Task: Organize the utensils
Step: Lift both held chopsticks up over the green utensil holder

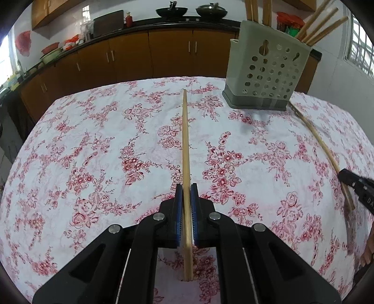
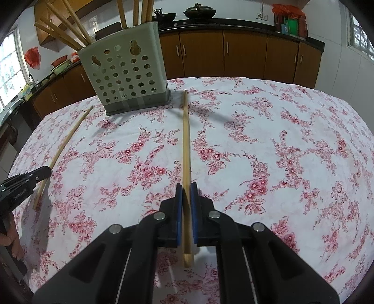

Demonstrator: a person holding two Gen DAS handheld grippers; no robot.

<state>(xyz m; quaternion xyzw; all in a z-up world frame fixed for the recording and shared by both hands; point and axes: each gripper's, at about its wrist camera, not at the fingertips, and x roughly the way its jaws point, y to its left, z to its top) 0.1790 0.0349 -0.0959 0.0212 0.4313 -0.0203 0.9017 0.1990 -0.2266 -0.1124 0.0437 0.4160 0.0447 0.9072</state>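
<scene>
My left gripper (image 1: 186,188) is shut on a bamboo chopstick (image 1: 185,145) that points away over the floral tablecloth. My right gripper (image 2: 186,187) is shut on another bamboo chopstick (image 2: 186,140), pointing toward the holder. A grey perforated utensil holder (image 1: 266,70) stands at the table's far side with several chopsticks upright in it; it also shows in the right wrist view (image 2: 127,72). The left wrist view shows the right gripper (image 1: 357,187) and its chopstick (image 1: 320,142) at the right edge. The right wrist view shows the left gripper (image 2: 25,182) and its chopstick (image 2: 63,142) at the left edge.
The table carries a white cloth with red flowers (image 1: 93,152). Brown kitchen cabinets (image 1: 163,51) with a dark counter run behind the table, with woks (image 1: 171,10) on it. A window (image 2: 9,70) is at the far left.
</scene>
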